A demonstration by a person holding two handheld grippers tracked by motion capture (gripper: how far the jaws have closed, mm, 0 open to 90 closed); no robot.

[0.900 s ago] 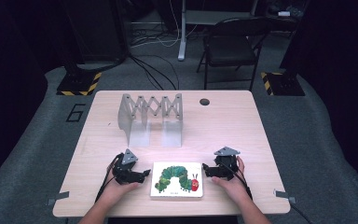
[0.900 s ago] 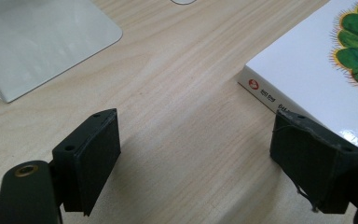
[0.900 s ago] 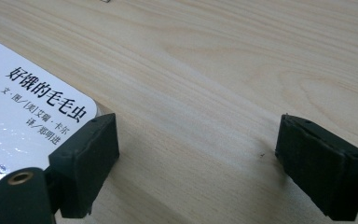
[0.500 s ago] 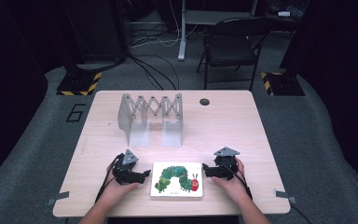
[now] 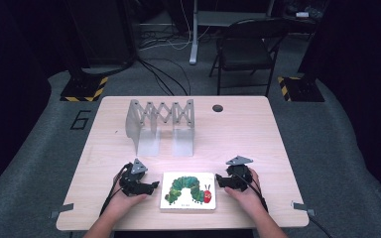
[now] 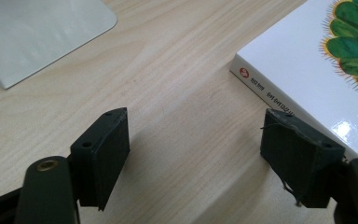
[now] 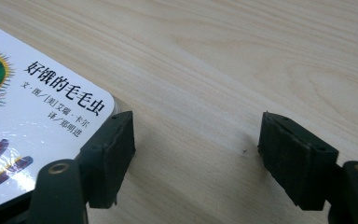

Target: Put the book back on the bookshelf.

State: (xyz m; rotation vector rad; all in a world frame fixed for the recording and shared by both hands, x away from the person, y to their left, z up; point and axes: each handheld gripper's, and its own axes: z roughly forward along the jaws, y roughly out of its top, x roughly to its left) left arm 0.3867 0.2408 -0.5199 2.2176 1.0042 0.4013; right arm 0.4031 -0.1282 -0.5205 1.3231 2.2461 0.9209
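- My left gripper (image 5: 155,185) sits low on the wooden table (image 5: 258,134), near the front edge, with my left hand (image 5: 124,196) wrapped round it from behind and the forearm coming up from the bottom of the high view.
- Jaws on that one are spread wide with nothing between them but bare table. In the left gripper view (image 6: 193,158) the jaw on the right of that view is right up against the spine edge of the picture book (image 6: 317,70); can't tell if it's actually touching.
- My right gripper (image 5: 220,180) mirrors it on the other side of the book (image 5: 189,190), right hand (image 5: 245,191) cupped behind it, jaws pointing in toward the cover.
- Right jaws are wide apart too, holding nothing. In the right gripper view (image 7: 196,158) the jaw on the left of that view is tucked by the book's (image 7: 32,116) rounded corner, close to the printed Chinese title.
- So the book lies flat, cover up with the green caterpillar showing, between my two grippers at the near edge of the table.
- Further back, toward the middle, stands a grey accordion-style metal rack (image 5: 160,124), well apart from both hands. Its flat foot (image 6: 37,32) shows in the left gripper view.
- A folding chair (image 5: 245,47) sits on the floor beyond the table.
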